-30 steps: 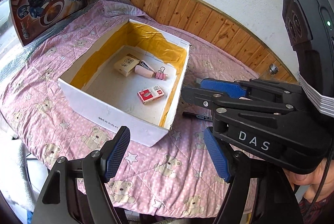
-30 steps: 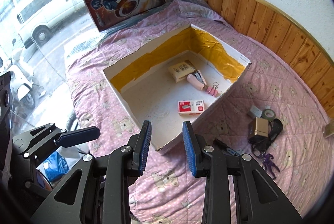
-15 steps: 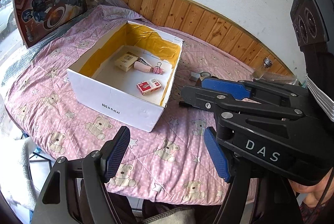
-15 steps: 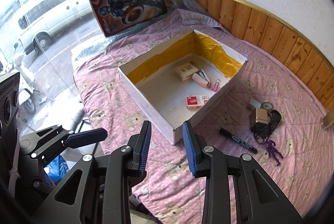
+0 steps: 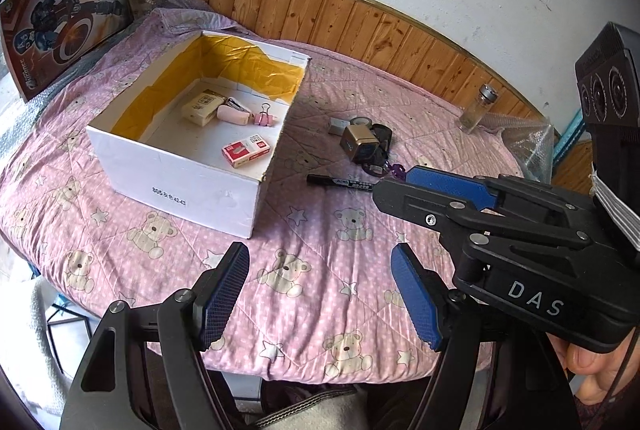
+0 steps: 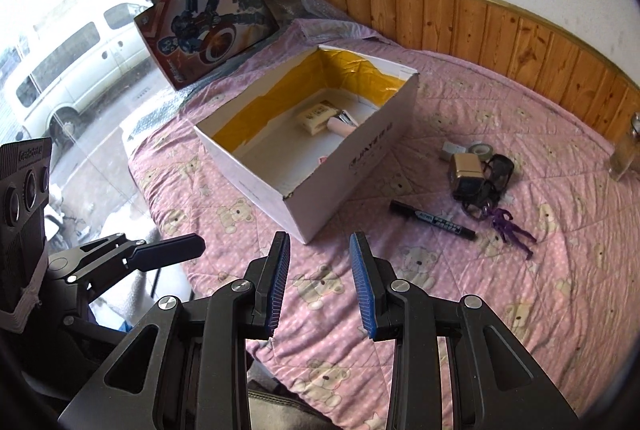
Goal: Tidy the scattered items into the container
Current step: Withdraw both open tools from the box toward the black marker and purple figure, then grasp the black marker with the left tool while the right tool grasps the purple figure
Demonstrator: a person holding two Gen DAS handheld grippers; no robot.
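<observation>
A pink quilt (image 5: 320,270) printed with bears and stars covers the table, and on its left part stands a white cardboard box (image 5: 180,185), open at the top, its inner walls lined with yellow tape. Both grippers hang over the near edge of the quilt, well short of the box: the left gripper (image 5: 320,294) has its blue-padded jaws spread wide with nothing between them, and the right gripper (image 6: 320,286) has its jaws parted by a narrower gap, also empty. Inside the box lie a red and white staple box (image 5: 249,149), a cream carton (image 5: 202,106), a pink stapler (image 5: 234,113) touching that carton, and a pink binder clip (image 5: 265,117) just beside the stapler. To the right of the box, still out on the quilt, a gold cube (image 6: 466,169) sits against a black cord (image 6: 498,169), with a tape roll (image 6: 482,149) and a small grey block (image 6: 452,149) behind them. A black marker (image 6: 432,220) lies nearer, between the box and a small purple figure (image 6: 512,228).
</observation>
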